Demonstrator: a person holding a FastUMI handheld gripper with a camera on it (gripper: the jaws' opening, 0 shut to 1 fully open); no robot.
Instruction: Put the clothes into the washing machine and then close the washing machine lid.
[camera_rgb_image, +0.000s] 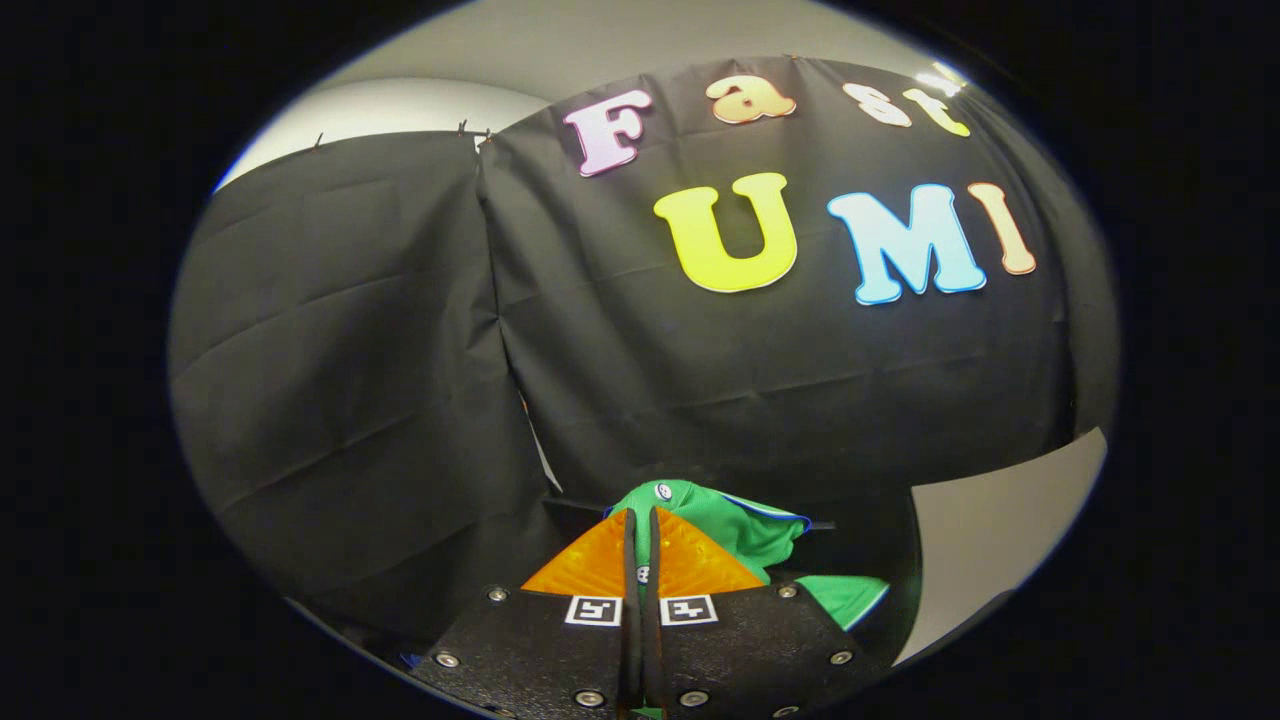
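Note:
A green garment (735, 530) with blue and white trim is bunched up at the fingertips and hangs down to their right, where another fold of it (845, 595) shows. My gripper (641, 515) is shut on this cloth, its two fingers pressed nearly together with a thin strip of green fabric pinched between them. The garment is lifted, with the black cloth wall right behind it. No part of the washing machine can be made out here.
The booth's black cloth wall (700, 370) stands close ahead and to the left. A pale surface (1000, 530) lies to the lower right of the garment. A light wall or ceiling (420, 100) rises above the cloth.

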